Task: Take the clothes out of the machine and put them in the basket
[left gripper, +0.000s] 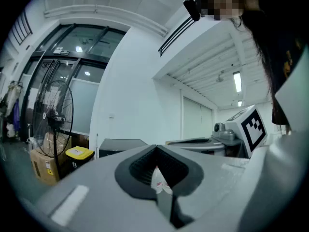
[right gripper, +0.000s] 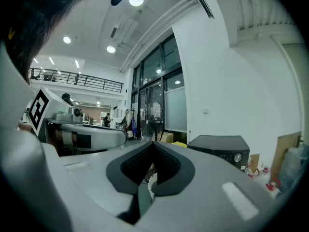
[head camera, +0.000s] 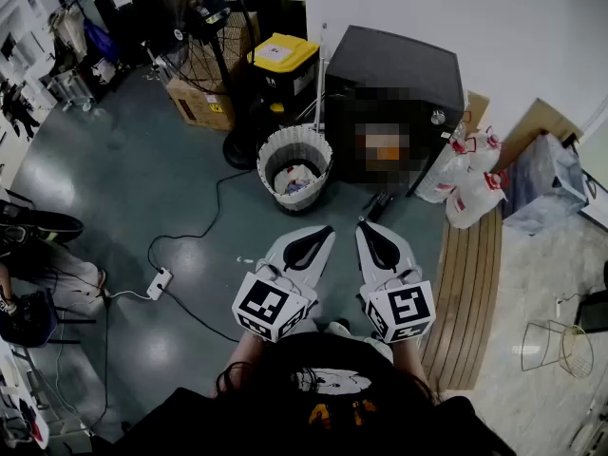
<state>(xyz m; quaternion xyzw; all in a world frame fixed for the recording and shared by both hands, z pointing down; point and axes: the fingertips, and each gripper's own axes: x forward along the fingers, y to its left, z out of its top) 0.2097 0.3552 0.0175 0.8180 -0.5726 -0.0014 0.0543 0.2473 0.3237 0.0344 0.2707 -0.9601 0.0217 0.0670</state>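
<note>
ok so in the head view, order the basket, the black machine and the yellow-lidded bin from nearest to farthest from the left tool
1. Basket: just ahead of the left tool, slightly to its left.
2. Black machine: ahead and to the right, against the wall.
3. Yellow-lidded bin: farthest back, beyond the basket, at the machine's left side.

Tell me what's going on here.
A person stands facing the dark machine, holding the left gripper and right gripper side by side, both shut and empty. The white basket beside the machine has some clothes in it. Neither gripper touches the machine or basket.
</note>
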